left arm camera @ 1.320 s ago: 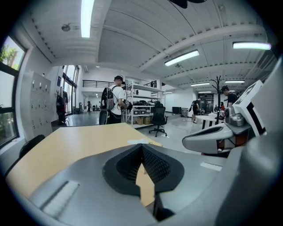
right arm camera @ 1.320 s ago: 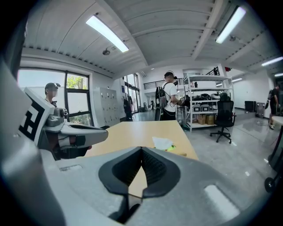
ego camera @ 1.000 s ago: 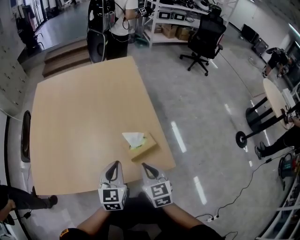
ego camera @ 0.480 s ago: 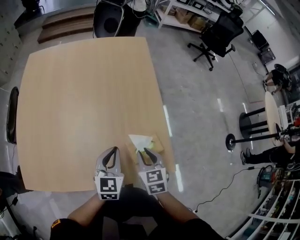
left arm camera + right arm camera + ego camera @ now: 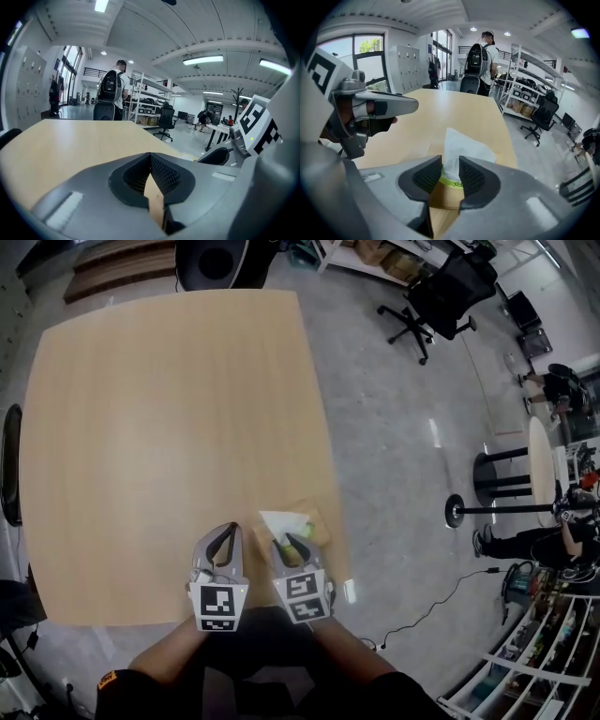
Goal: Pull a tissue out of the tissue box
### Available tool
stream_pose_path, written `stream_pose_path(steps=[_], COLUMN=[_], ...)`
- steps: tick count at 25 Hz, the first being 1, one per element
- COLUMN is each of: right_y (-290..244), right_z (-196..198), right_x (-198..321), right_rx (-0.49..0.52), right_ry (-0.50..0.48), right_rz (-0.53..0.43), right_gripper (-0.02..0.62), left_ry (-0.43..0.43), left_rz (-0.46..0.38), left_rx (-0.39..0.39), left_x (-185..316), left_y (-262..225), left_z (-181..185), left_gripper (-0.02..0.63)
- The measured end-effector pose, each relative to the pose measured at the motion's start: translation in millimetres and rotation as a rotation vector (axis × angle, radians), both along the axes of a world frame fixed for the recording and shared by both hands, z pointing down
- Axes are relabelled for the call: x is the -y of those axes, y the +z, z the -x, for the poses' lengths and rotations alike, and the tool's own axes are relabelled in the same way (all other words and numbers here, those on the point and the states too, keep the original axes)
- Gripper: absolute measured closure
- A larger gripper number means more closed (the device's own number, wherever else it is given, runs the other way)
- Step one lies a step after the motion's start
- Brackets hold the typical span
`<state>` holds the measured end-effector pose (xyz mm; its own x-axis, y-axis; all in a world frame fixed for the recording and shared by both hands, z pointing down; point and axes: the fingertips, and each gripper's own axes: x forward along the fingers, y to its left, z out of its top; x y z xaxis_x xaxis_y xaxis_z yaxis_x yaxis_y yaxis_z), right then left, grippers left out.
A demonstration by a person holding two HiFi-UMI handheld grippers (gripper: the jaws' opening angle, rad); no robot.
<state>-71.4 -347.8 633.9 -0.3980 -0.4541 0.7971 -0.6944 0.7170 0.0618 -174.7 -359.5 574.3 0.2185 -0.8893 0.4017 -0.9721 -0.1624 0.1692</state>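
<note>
The left gripper (image 5: 226, 536) hangs over the near edge of the table (image 5: 169, 427), just left of the tissue box (image 5: 310, 525) and not touching it. Its own view shows its jaws brought together at the tips with nothing between them, only bare tabletop beyond. Just to its right, the right gripper (image 5: 450, 165) is the nearer of the two to the work. It tilts steeply down at the near end of the box, which sits close to the table's near right corner. The box's long axis runs slantwise from near left to far right. The tissue (image 5: 463, 146) stands up out of the slot as a white peak, directly ahead of this gripper and in line with the gap between its jaws. Its lower part, together with the yellow-green rim of the slot, shows through that gap. The jaws have just been opening and now stand spread. The right gripper view shows the pads flanking the base of the tissue on either side, but they do not appear to press on it, so nothing is held yet. The coming move likely turns on this alignment. The gripper needs only a short push ahead and down along its own line to get the peak fully between the pads. It would then close and draw up and away from the box. The idle left gripper is well placed to steady the box should it lift with the tissue.
</note>
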Motion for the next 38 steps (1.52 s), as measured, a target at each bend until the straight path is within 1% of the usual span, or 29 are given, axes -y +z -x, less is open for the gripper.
stream_pose_path(steps=[2,3,6,7,10,12,17,22,24,29,35,38], right_y=[2,3,3,4,3,-5,-43,-73,-84,-102,-104,-101], right_z=[-1,-1,-2,-4,-9,-8,2,6,6,9,0,-17], right_x=[3,5,12,13,15,18,35,43,36,13,-23,-47], right_rx=[-0.004,-0.003,-0.006,-0.011,-0.016,0.003,0.101,0.189,0.23,0.33,0.372,0.384], right_ry=[0.017,0.027,0.05,0.055,0.064,0.073,0.107,0.107,0.103,0.091,0.074,0.079], right_rz=[0.0,-0.004,-0.024,-0.025,-0.032,-0.052,-0.119,-0.201,-0.223,-0.238,-0.274,-0.278], right_gripper=[0.494,0.507,0.585,0.594,0.598,0.598,0.598,0.598,0.598,0.598,0.598,0.598], left_ry=[0.005,0.007,0.009,0.009,0.013,0.014,0.001,-0.04,-0.057,-0.085,-0.092,-0.094], left_rz=[-0.003,-0.003,0.0,0.001,-0.007,-0.015,-0.036,-0.066,-0.08,-0.109,-0.124,-0.114], left_rx=[-0.001,-0.002,-0.006,-0.006,-0.001,0.0,0.008,0.018,0.02,0.027,0.038,0.04], left_x=[2,3,4,4,3,3,1,-5,-12,-31,-63,-86], left_y=[1,1,4,5,3,0,-6,-12,-17,-26,-31,-30], left_z=[1,2,3,3,-1,-2,0,6,6,2,-10,-26], left_gripper=[0.588,0.589,0.588,0.588,0.588,0.588,0.588,0.588,0.588,0.588,0.588,0.588])
